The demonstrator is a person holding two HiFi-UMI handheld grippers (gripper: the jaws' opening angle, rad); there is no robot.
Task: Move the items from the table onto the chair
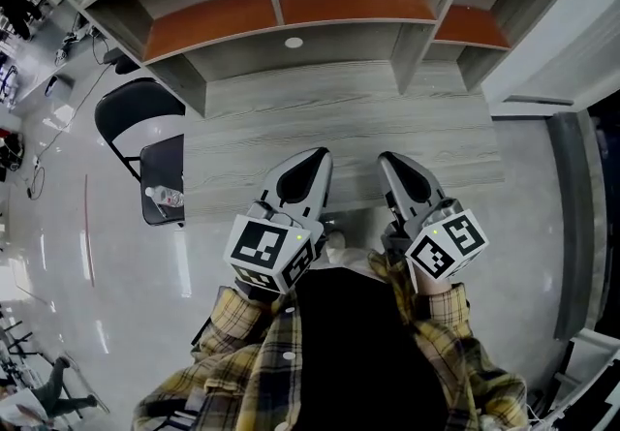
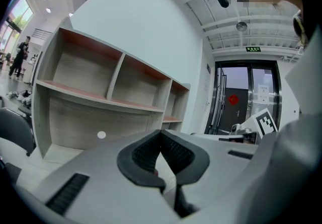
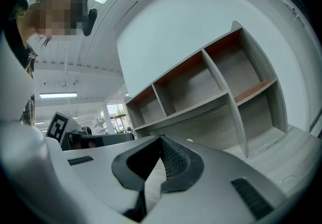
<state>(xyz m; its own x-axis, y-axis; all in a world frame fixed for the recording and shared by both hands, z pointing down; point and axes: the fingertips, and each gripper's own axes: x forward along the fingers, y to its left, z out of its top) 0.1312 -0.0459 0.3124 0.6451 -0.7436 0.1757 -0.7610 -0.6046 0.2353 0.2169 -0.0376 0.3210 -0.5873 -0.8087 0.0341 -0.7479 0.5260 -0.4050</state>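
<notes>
In the head view a black folding chair (image 1: 160, 163) stands left of the grey wooden table (image 1: 339, 119). A clear plastic bottle (image 1: 167, 197) lies on the chair's seat. The left gripper (image 1: 315, 158) and right gripper (image 1: 387, 163) are held side by side over the table's near edge, both pointing toward the shelves. Both are shut with nothing between their tips. The left gripper (image 2: 161, 132) appears in its own view with jaws meeting, and the right gripper (image 3: 161, 140) shows the same. No items show on the tabletop.
A wooden shelf unit (image 1: 320, 3) with orange boards stands along the table's back; it also fills the left gripper view (image 2: 100, 97) and right gripper view (image 3: 216, 97). Glossy floor (image 1: 68, 226) lies to the left. A dark doorway (image 2: 241, 97) stands right.
</notes>
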